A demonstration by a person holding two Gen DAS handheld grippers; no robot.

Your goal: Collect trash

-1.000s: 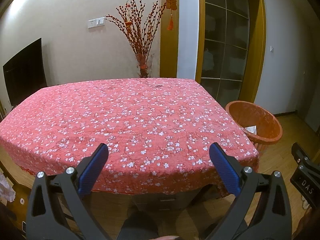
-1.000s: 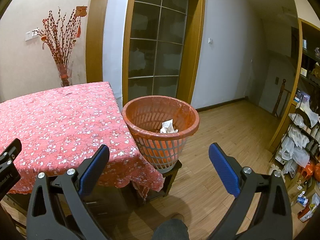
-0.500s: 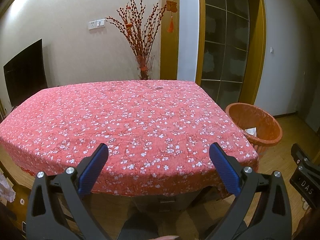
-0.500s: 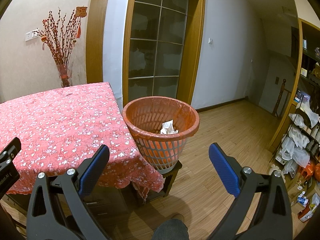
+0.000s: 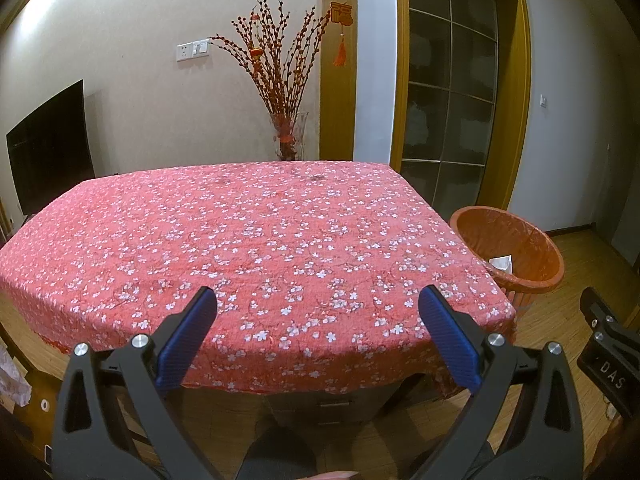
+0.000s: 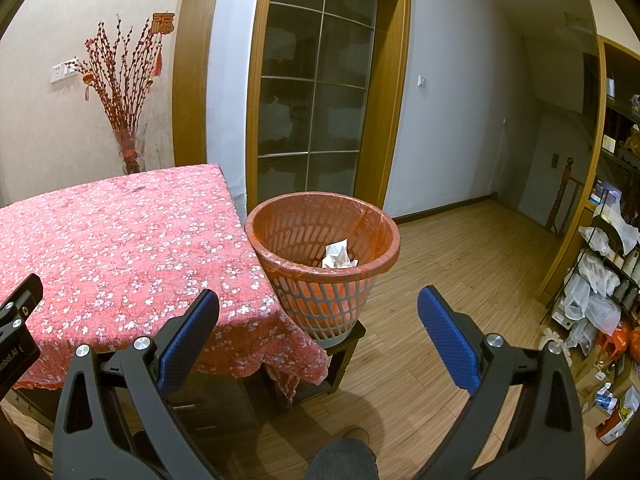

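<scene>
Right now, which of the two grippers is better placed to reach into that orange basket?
Probably the right gripper: the orange wastebasket with crumpled paper sits straight ahead between its open fingers. The left gripper faces the tablecloth, basket off to its side.

Left wrist view faces squarely across the counter [image 5: 260, 240] from its near edge; right wrist view looks right of it. Both share the basket [image 6: 372, 264] and counter corner.

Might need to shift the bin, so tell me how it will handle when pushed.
The bin looks like thin slotted plastic holding only crumpled paper, so probably light. It narrows downward and perches on a small stool, so a push may tip it.
</scene>
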